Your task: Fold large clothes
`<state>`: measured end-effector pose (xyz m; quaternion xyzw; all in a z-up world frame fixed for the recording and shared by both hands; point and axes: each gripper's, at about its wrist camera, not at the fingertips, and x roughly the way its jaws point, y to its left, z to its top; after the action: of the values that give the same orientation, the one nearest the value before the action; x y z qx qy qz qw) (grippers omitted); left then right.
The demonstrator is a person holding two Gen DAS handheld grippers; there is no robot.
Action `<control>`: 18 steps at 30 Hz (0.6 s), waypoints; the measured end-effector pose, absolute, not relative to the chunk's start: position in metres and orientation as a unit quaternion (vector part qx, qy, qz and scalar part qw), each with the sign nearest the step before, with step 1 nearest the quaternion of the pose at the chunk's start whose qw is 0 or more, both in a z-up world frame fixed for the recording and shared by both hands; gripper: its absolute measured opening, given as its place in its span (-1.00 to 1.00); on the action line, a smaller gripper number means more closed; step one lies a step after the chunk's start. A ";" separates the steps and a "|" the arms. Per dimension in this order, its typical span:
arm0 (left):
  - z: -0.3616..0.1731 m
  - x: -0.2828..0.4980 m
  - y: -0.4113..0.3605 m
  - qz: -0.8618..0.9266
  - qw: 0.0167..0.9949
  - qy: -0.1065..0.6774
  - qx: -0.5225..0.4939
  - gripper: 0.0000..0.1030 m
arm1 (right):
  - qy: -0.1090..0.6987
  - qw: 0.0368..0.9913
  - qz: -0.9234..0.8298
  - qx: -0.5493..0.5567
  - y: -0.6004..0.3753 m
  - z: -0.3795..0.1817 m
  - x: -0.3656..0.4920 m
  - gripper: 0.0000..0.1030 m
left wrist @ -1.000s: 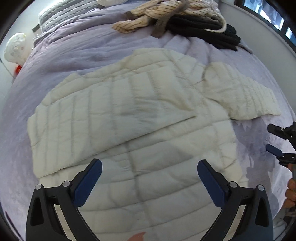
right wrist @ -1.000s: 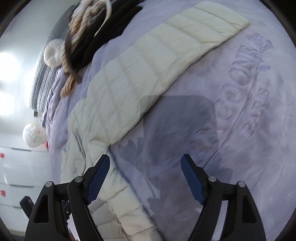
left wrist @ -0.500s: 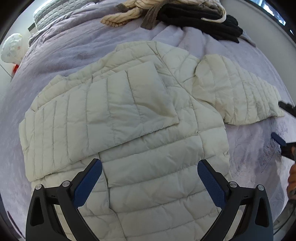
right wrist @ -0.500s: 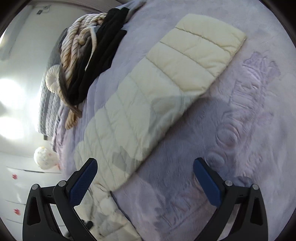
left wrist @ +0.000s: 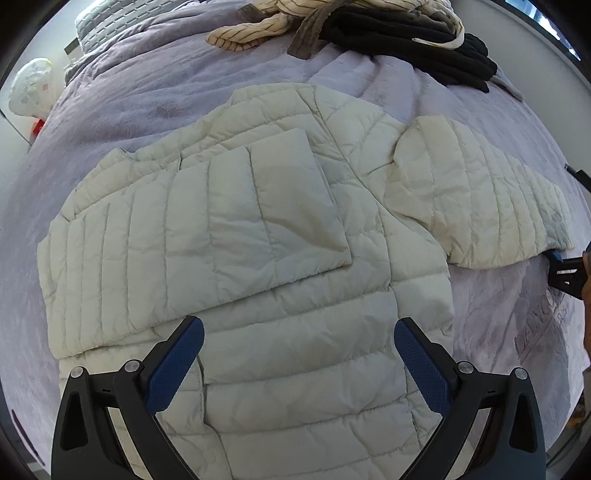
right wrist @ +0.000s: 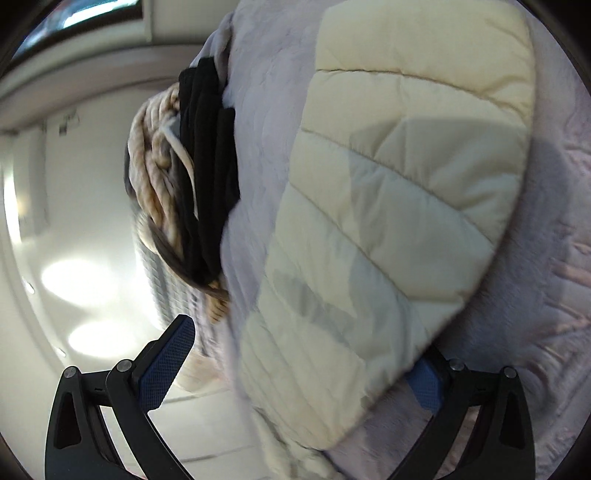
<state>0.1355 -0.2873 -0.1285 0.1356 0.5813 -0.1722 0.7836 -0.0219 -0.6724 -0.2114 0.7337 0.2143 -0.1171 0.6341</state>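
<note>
A cream quilted puffer jacket (left wrist: 295,295) lies flat on the lilac bedspread (left wrist: 166,96). Its left sleeve (left wrist: 229,221) is folded across the chest. Its right sleeve (left wrist: 491,206) stretches out to the right. My left gripper (left wrist: 299,350) is open and empty, hovering over the jacket's lower body. My right gripper (right wrist: 295,362) is open around the cuff end of the right sleeve (right wrist: 388,221); one finger lies under the sleeve, the other stands clear on the left. In the left wrist view its blue tip (left wrist: 554,255) shows at the sleeve's end.
A pile of clothes, striped beige (left wrist: 295,14) and black (left wrist: 424,48), lies at the far end of the bed; it also shows in the right wrist view (right wrist: 192,184). A grey pillow (left wrist: 110,22) is at the far left. The bed's right edge runs near the sleeve end.
My right gripper has moved in to the sleeve's cuff, which now sits between its open fingers. The left gripper has drawn back a little from the jacket.
</note>
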 end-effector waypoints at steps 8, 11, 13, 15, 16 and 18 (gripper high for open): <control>-0.122 0.147 -0.266 -0.156 0.795 0.574 0.118 1.00 | 0.197 0.605 -0.110 0.763 -0.673 -0.210 -0.009 0.58; -0.120 0.154 -0.251 -0.143 0.801 0.572 0.109 1.00 | 0.202 0.589 -0.105 0.775 -0.666 -0.211 -0.005 -0.46; -0.118 0.158 -0.241 -0.135 0.804 0.569 0.104 1.00 | 0.198 0.593 -0.089 0.775 -0.660 -0.206 0.002 -0.74; -0.117 0.161 -0.231 -0.129 0.808 0.567 0.099 1.00 | 0.203 0.610 -0.084 0.762 -0.654 -0.195 0.009 -0.76; -0.115 0.164 -0.223 -0.124 0.810 0.564 0.097 1.00 | 0.205 0.618 -0.078 0.755 -0.651 -0.188 0.015 -0.77; -0.113 0.167 -0.212 -0.118 0.814 0.561 0.093 1.00 | 0.212 0.640 -0.059 0.736 -0.641 -0.171 0.034 -0.77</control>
<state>0.1669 -0.2124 -0.1134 0.0930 0.5613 -0.1178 0.8139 0.0339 -0.6410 -0.1705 0.7361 0.2115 -0.0588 0.6403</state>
